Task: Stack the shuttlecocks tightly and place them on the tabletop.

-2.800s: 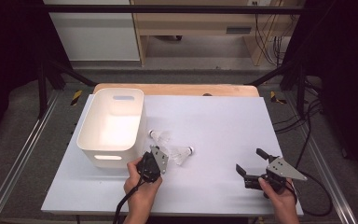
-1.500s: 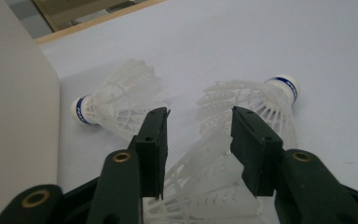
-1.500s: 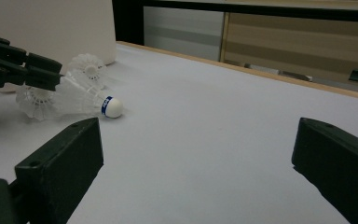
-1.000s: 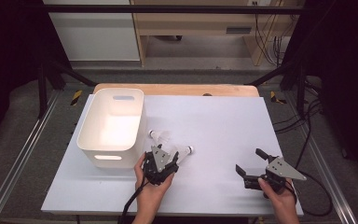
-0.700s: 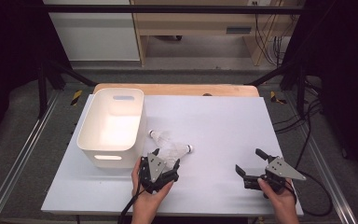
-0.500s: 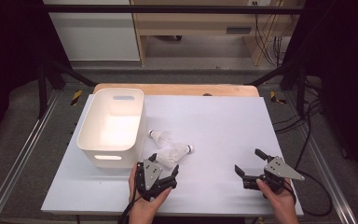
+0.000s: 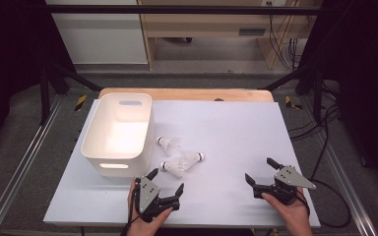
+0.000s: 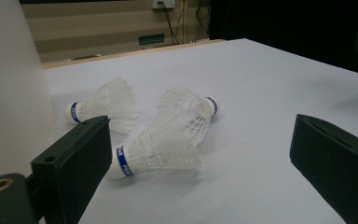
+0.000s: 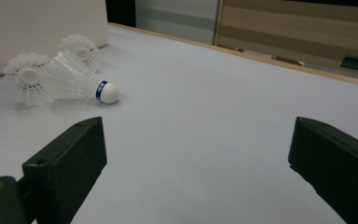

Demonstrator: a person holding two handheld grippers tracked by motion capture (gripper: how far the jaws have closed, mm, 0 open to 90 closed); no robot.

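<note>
White bin beside three shuttlecocks on table.

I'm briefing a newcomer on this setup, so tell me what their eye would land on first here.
Three white shuttlecocks lie bunched near the middle of the white table, just right of a white bin that has nothing in it. The left gripper sits just in front of the nearest shuttlecock, its jaws wide after just opening and nothing between them. The right gripper rests open toward the table's right front, apart from the pile.
</note>
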